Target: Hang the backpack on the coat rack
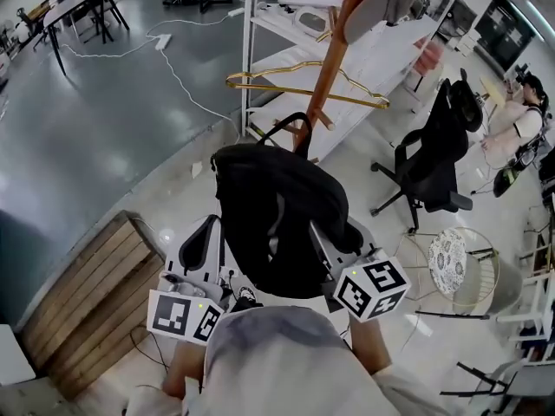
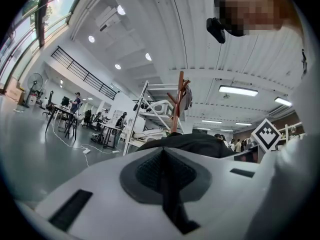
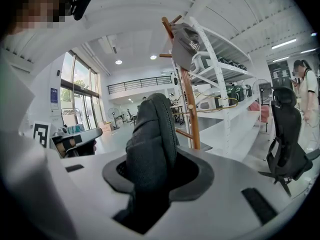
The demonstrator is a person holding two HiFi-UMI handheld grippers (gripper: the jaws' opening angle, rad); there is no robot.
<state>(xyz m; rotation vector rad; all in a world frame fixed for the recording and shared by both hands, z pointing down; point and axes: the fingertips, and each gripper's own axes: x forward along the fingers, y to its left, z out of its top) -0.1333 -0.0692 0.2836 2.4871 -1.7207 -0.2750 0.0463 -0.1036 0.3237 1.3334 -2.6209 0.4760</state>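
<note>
The black backpack (image 1: 277, 219) hangs in the air between my two grippers, just in front of the wooden coat rack (image 1: 329, 63). My left gripper (image 1: 206, 248) is at the pack's left side, its jaws closed to a thin dark slit (image 2: 162, 156) with the pack's bulk (image 2: 195, 143) right behind them. My right gripper (image 1: 334, 243) is shut on a thick padded shoulder strap (image 3: 152, 134), which rises between the pads (image 3: 155, 161). The rack's pole (image 3: 189, 109) stands close ahead with a grey cap (image 3: 187, 44) on its top pegs. The pack's top handle (image 1: 282, 128) points toward the pole.
A gold clothes hanger (image 1: 303, 89) hangs on the rack. White shelving (image 1: 286, 24) stands behind it. A black office chair (image 1: 434, 159) is to the right, a wire stool (image 1: 464, 267) nearer. A wooden pallet (image 1: 87, 289) lies at the lower left. A seated person (image 1: 520, 128) is far right.
</note>
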